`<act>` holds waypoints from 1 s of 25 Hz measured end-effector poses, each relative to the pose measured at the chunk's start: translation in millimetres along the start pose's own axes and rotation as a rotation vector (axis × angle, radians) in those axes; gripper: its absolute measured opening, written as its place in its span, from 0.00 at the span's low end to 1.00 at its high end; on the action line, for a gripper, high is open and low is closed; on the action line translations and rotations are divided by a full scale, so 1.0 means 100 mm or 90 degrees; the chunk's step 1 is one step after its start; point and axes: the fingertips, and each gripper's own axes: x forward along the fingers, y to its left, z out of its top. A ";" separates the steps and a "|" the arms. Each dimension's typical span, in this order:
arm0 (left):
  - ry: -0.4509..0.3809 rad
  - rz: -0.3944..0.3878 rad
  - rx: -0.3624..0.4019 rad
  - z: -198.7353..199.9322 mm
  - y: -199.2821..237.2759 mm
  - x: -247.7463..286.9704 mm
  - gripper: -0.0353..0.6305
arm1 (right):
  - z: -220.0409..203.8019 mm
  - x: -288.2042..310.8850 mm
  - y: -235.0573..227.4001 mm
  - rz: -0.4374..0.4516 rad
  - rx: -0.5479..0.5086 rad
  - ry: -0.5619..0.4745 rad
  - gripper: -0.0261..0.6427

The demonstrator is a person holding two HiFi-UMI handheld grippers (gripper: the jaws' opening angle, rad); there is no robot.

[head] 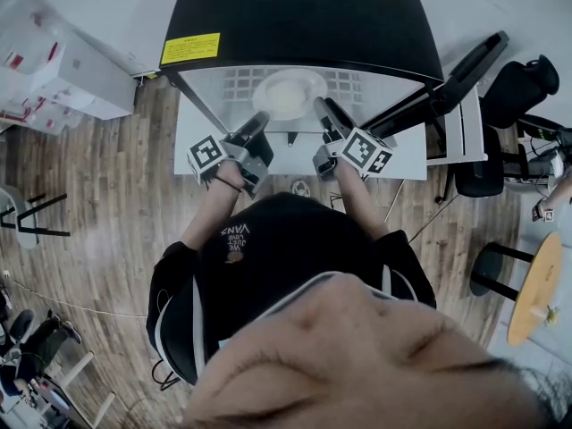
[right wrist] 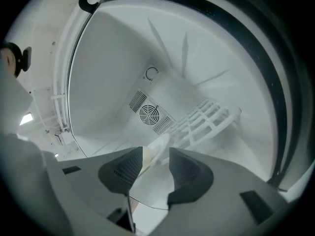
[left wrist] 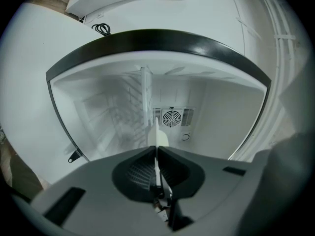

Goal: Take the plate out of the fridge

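A round white plate (head: 288, 92) lies on the shelf inside the open fridge (head: 304, 16). My left gripper (head: 259, 121) reaches in from the left; in the left gripper view (left wrist: 156, 150) its jaws are shut on the plate's rim (left wrist: 158, 136), which shows edge-on as a thin white blade. My right gripper (head: 320, 107) reaches in from the right. In the right gripper view (right wrist: 156, 154) its jaws stand apart, with the plate's rim (right wrist: 156, 145) between them and the pads off it.
The fridge door (head: 465, 65) hangs open to the right. A fan vent (left wrist: 172, 117) sits on the back wall and a white wire shelf (right wrist: 206, 118) runs inside. White boxes (head: 63, 70) lie at the left, a black chair (head: 500, 105) and a round wooden table (head: 536, 284) at the right.
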 end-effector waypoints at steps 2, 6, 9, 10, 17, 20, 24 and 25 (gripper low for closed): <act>0.001 -0.001 0.001 0.00 0.00 0.00 0.10 | -0.01 0.01 0.02 0.004 0.005 0.000 0.28; 0.003 -0.003 0.004 -0.01 -0.01 0.01 0.10 | -0.02 0.02 0.05 0.011 0.023 0.001 0.28; 0.004 -0.007 0.001 -0.02 -0.02 0.01 0.10 | -0.04 0.03 0.06 0.012 0.033 0.005 0.28; 0.004 -0.007 0.001 -0.02 -0.02 0.01 0.10 | -0.06 0.03 0.06 0.014 0.037 0.009 0.28; 0.006 -0.009 -0.001 -0.01 -0.01 0.01 0.10 | -0.15 0.07 0.08 0.026 0.069 0.016 0.27; 0.008 -0.008 0.001 -0.02 -0.01 0.01 0.10 | -0.14 0.07 0.09 0.031 0.070 0.014 0.21; 0.013 -0.006 0.011 -0.02 0.00 0.00 0.10 | -0.15 0.06 0.09 0.030 0.073 0.017 0.19; 0.015 -0.006 0.017 -0.02 0.00 0.00 0.10 | -0.15 0.05 0.10 0.028 0.069 0.020 0.19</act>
